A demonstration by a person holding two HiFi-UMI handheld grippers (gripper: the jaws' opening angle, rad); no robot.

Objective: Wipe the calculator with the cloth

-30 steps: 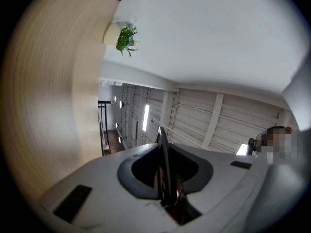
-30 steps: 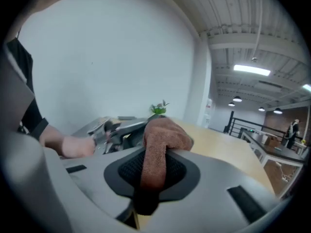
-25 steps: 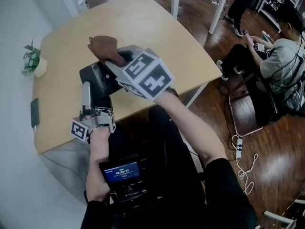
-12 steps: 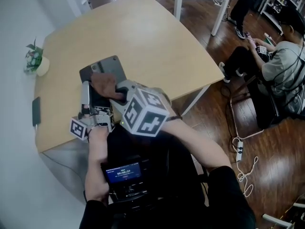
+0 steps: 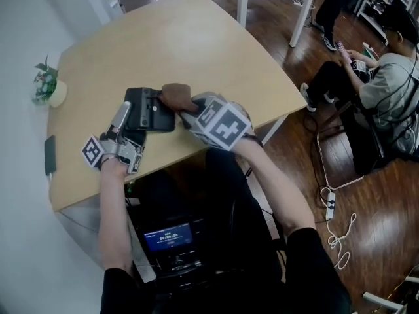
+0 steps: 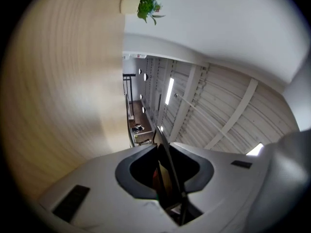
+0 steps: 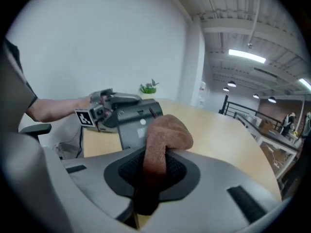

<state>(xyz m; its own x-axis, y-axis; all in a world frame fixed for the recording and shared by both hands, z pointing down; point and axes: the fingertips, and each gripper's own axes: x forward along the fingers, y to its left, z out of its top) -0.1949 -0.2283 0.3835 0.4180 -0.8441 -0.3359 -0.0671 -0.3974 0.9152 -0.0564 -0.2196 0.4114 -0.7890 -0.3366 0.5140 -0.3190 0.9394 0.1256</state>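
So the calculator [image 5: 149,110] is over the near-left part of the table [image 5: 170,38], tipped up instead of lying flat. Its plain back is what shows, with a little round sticker on it, and no keys are visible. That back faces up and toward the right gripper [image 5: 190,108]. From the head view its longer span seems to run roughly left to right, but the tilt makes that hard to call. I can't tell if its lower edge rests on the table either. The left gripper [image 5: 124,110] comes in from the near-left, angled a bit upward. Its fingers [image 6: 92,183] are clamped on the calculator's left edge, which that gripper's own view shows edge-on as a thin dark slab between them. The right gripper's fingers [image 7: 87,178] are clenched on the brown cloth [image 5: 175,95]. The cloth's bunched end bulges out past the tips and sits against the calculator's far-right corner. The only container around is the small pale pot [image 5: 56,91] at the far-left edge of the table, holding a little green plant [image 5: 44,77]. It's well apart from the calculator. A dark phone [image 5: 48,154] lies flat by the left edge.
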